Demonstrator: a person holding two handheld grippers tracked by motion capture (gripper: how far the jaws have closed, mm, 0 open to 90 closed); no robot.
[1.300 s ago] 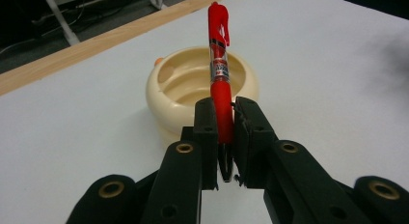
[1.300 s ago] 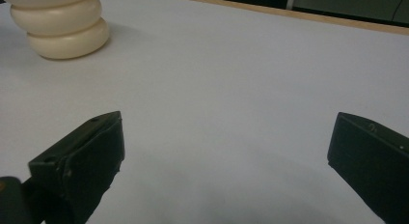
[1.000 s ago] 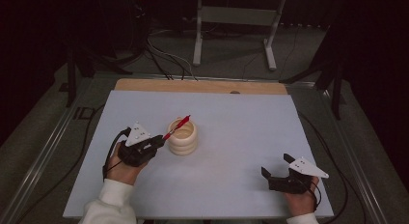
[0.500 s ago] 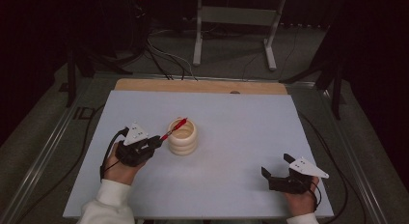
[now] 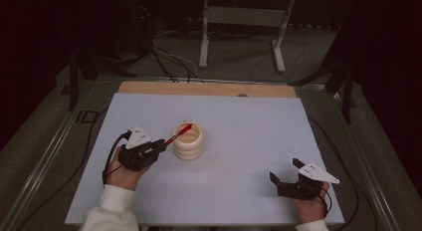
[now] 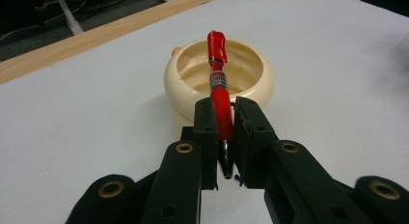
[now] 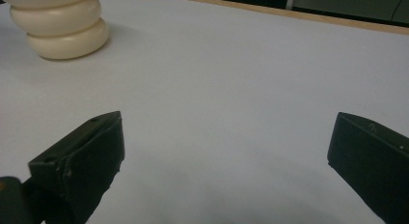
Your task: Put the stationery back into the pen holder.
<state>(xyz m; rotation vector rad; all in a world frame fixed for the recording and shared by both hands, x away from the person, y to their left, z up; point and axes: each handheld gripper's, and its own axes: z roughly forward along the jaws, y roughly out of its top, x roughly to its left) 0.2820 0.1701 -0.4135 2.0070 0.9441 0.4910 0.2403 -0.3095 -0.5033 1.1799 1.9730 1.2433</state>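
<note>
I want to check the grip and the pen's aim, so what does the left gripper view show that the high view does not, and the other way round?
Left gripper view alone: the left gripper's fingers pressed on the red pen near its tip end, the dark tip poking back between them, the capped end above the empty inside of the cream ribbed cup.

High view alone: the right gripper resting open near the table's right front corner, far from the cup, plus both hands and the wooden strip along the far edge.

Both: pen held over the cup's mouth, not yet released.
</note>
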